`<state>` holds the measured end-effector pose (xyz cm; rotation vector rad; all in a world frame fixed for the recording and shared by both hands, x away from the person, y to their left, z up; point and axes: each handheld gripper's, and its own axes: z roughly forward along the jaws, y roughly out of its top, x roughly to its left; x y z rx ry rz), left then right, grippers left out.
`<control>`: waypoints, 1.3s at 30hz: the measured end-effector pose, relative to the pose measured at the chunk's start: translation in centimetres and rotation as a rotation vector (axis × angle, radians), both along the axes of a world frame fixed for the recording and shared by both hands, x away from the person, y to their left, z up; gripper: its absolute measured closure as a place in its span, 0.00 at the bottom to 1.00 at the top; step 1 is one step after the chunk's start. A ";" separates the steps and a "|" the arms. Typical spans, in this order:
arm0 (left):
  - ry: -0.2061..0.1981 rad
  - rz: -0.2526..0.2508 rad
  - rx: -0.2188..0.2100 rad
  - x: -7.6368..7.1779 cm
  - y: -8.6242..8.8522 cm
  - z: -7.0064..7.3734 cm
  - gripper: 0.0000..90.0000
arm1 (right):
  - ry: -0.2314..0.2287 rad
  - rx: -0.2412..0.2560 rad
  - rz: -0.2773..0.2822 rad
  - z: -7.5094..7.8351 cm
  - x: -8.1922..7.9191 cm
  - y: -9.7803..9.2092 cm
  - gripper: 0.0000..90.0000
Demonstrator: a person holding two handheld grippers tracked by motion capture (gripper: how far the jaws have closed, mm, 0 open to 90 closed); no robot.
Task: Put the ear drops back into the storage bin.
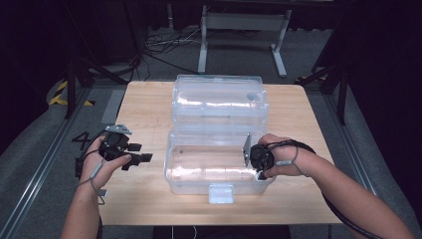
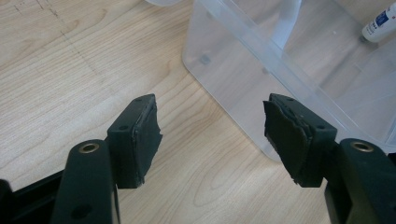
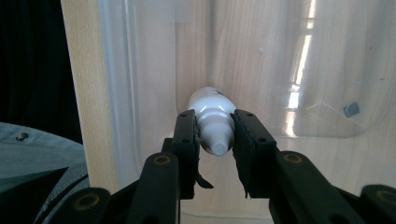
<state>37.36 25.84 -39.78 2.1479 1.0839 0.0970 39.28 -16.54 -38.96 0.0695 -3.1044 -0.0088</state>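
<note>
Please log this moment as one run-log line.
right tool: shut on tube, inside open box | left tool: open, empty, over table beside box

Your left gripper (image 1: 144,158) has bare table (image 1: 144,107) around it up to the box (image 1: 219,186) wall. Your right gripper (image 3: 215,140) sits hemmed against the box's right wall.

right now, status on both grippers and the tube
Right gripper shut on tube, inside clear box. Left gripper open, empty, beside box. Nothing in the way.
</note>
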 end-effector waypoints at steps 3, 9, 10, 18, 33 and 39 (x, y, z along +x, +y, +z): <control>0.000 0.000 0.000 0.0 0.0 0.0 0.39 | -0.003 0.004 -0.007 -0.1 0.0 0.0 0.79; -0.001 0.000 0.001 0.0 0.0 0.0 0.39 | -0.002 -0.007 -0.005 -0.4 0.0 0.0 0.79; 0.000 0.000 0.001 0.0 0.1 0.0 0.39 | -0.002 -0.009 -0.005 -0.5 0.0 0.0 0.79; -0.003 0.001 0.000 0.0 0.1 0.0 0.39 | -0.013 -0.011 -0.001 -0.3 -0.1 0.0 0.74; -0.007 -0.004 -0.007 -0.1 -0.2 0.5 0.40 | -0.052 0.121 -0.034 4.7 -1.9 0.0 0.73; -0.016 -0.011 -0.006 0.0 -0.4 0.7 0.40 | -0.018 0.157 -0.039 4.6 -2.9 0.4 0.71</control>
